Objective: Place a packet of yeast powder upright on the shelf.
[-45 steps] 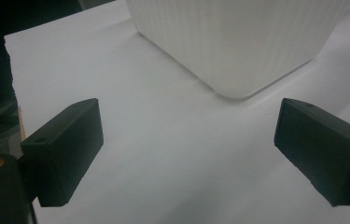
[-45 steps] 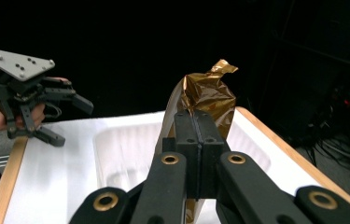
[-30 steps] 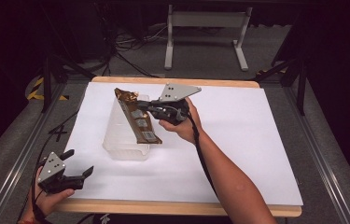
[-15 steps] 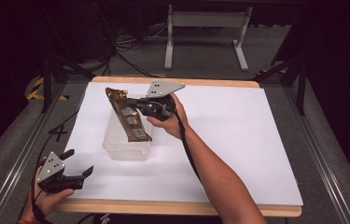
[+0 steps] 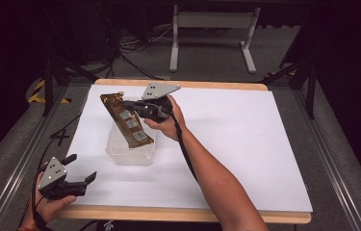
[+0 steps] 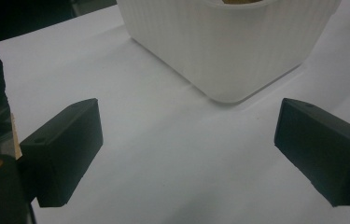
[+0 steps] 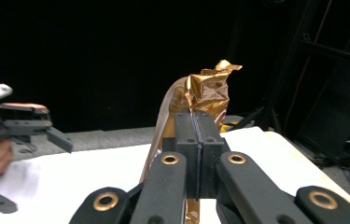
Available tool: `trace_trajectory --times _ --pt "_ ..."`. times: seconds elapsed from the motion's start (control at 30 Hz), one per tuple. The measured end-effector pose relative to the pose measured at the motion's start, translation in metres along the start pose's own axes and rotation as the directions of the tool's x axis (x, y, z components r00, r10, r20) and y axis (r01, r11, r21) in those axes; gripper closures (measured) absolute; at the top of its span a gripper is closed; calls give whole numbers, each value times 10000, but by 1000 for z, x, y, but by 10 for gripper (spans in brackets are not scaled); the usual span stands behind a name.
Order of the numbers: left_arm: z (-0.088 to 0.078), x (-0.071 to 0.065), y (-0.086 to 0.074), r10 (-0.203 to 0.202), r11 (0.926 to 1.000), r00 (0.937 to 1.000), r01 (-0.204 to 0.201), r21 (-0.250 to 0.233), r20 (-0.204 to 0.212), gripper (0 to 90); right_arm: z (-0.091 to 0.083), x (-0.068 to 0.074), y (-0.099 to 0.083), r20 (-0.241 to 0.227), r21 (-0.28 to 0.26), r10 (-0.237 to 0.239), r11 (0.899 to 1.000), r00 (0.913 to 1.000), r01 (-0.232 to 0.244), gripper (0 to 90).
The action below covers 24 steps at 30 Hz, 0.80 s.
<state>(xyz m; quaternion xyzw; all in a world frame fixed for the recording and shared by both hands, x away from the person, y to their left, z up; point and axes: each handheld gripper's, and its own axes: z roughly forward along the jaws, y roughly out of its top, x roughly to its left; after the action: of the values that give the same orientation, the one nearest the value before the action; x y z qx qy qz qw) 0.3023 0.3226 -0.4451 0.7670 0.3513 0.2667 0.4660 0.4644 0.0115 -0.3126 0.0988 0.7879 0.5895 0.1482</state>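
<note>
A long gold-brown foil packet (image 5: 126, 121) leans tilted, its lower end inside a translucent white plastic tub (image 5: 131, 152) on the white table sheet. My right gripper (image 5: 129, 105) is shut on the packet's upper part; in the right gripper view the crinkled foil (image 7: 205, 93) rises above the pressed-together jaws of my right gripper (image 7: 196, 122). My left gripper (image 5: 80, 169) rests near the table's front left corner, open, nothing between its fingers. In the left gripper view the tub (image 6: 219, 42) stands ahead of the open left gripper (image 6: 189, 149).
The white sheet (image 5: 245, 144) covers a wooden tabletop (image 5: 178, 214). Metal rails run along both sides of the table. A white stand (image 5: 212, 33) and cables lie on the dark floor behind the table.
The right gripper has carried the packet leftward and slightly lower, so the packet's top now leans farther toward the table's back left. The left gripper has stayed put.
</note>
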Motion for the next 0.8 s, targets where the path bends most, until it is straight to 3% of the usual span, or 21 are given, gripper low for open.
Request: trace_trajectory --times 0.37,0.67,0.8 --pt "0 0 0 15 10000 10000 -15 23 2 88 9 9 1 -207 -60 -198 9998 9996 197 900" --pt "0 0 0 97 9999 10000 -97 47 7 88 10 17 -12 -1028 61 -346 9994 9941 354 900" --pt "0 0 0 103 9999 9999 -103 63 6 88 12 24 -20 -1243 419 -640 9967 9902 697 900"
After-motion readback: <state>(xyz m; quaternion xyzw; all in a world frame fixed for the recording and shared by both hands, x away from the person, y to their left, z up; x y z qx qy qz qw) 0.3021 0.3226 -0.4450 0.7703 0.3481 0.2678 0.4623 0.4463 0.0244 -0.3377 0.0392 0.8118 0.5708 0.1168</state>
